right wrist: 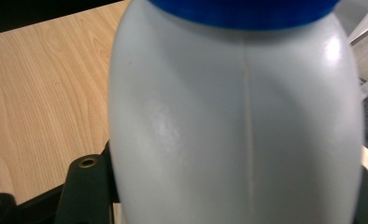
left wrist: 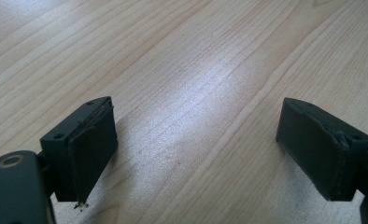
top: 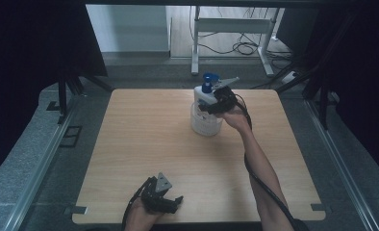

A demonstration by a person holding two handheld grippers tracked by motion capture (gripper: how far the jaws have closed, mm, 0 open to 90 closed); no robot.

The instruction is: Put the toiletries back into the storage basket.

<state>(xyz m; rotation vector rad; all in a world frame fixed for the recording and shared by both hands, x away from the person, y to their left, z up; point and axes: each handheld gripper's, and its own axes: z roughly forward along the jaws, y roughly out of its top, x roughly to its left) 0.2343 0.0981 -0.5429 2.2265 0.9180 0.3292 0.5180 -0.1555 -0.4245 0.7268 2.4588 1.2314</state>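
A white spray bottle [top: 205, 115] with a blue trigger head [top: 208, 82] stands upright on the wooden table [top: 144, 139], at the back and right of the middle. My right gripper [top: 212, 104] reaches it from the right and is shut on its upper body, just under the blue head. In the right gripper view the bottle [right wrist: 238, 126] sits very close between the jaws and hides their tips. My left gripper [top: 173, 202] rests low near the table's front edge. Its jaws stand wide open over bare wood [left wrist: 196, 140], with nothing between them.
The table's front edge [top: 197, 222] runs just behind the left hand. Grey floor and metal rails [top: 38, 163] border both sides. Beyond the far edge stand a white metal frame [top: 231, 29] and loose cables [top: 245, 47]. Dark curtains hang left and right.
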